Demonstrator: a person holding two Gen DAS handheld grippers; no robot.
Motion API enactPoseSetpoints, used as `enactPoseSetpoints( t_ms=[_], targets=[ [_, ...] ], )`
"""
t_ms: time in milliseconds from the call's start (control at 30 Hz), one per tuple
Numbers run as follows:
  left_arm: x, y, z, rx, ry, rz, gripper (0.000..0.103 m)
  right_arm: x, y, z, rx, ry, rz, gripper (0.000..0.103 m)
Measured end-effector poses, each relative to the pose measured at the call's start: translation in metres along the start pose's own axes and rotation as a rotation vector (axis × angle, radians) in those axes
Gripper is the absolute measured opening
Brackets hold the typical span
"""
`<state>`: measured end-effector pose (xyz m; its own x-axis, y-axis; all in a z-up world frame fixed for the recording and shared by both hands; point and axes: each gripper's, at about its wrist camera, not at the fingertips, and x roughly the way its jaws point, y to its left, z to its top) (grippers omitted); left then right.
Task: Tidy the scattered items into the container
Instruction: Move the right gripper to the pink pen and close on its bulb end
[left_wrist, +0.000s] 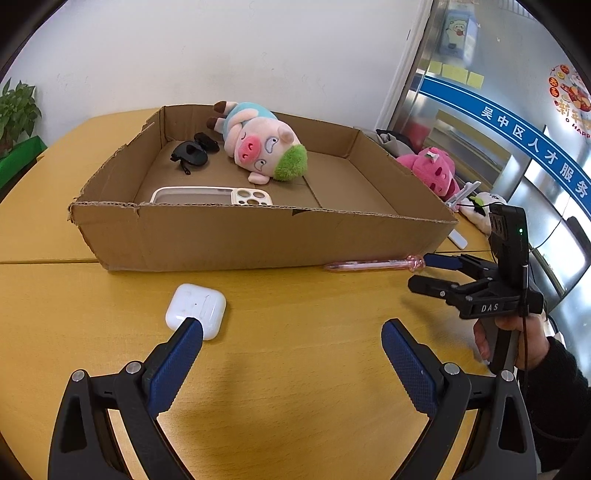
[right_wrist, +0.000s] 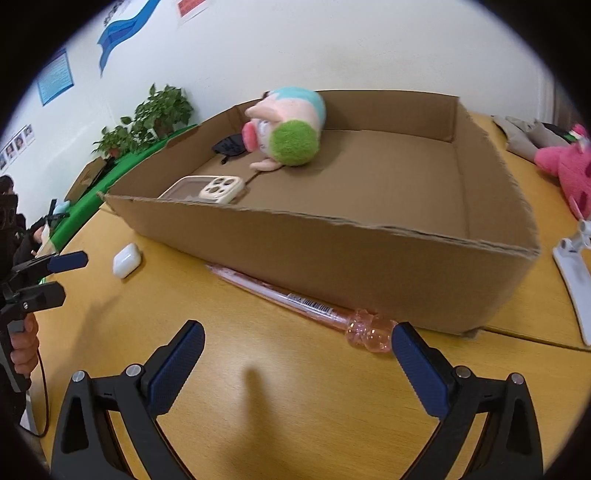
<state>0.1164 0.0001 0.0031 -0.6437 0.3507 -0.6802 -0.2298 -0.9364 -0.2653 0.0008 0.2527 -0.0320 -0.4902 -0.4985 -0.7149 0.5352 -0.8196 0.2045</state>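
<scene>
A shallow cardboard box (left_wrist: 258, 236) (right_wrist: 369, 254) holds a pig plush (left_wrist: 258, 144) (right_wrist: 288, 133), black sunglasses (left_wrist: 194, 151) (right_wrist: 229, 146) and a beige phone case (left_wrist: 210, 195) (right_wrist: 207, 190). A white earbud case (left_wrist: 195, 310) (right_wrist: 126, 259) lies on the table in front of the box, just ahead of my left finger. A pink pen (left_wrist: 373, 265) (right_wrist: 306, 306) lies along the box's front wall. My left gripper (left_wrist: 291, 332) (right_wrist: 61, 275) is open and empty. My right gripper (right_wrist: 297, 339) (left_wrist: 424, 271) is open and empty, its right finger beside the pen's bulbous end.
A pink plush (left_wrist: 432, 168) (right_wrist: 569, 166), a white stand (right_wrist: 576, 273) and other small items lie right of the box. Potted plants (right_wrist: 155, 114) stand at the far left by the wall. The wooden table (left_wrist: 295, 369) has a seam (left_wrist: 44, 261).
</scene>
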Motion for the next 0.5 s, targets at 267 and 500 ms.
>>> enactPoseSetpoints(
  t_ms=[267, 500],
  targets=[
    [-0.001, 0.005, -0.002, -0.022, 0.002, -0.011, 0.099, -0.017, 0.039, -0.007, -0.070, 0.076, 0.270, 0.101],
    [0.000, 0.009, -0.002, -0.072, 0.017, -0.039, 0.099, 0.013, 0.052, 0.002, -0.096, 0.170, 0.104, 0.101]
  ],
)
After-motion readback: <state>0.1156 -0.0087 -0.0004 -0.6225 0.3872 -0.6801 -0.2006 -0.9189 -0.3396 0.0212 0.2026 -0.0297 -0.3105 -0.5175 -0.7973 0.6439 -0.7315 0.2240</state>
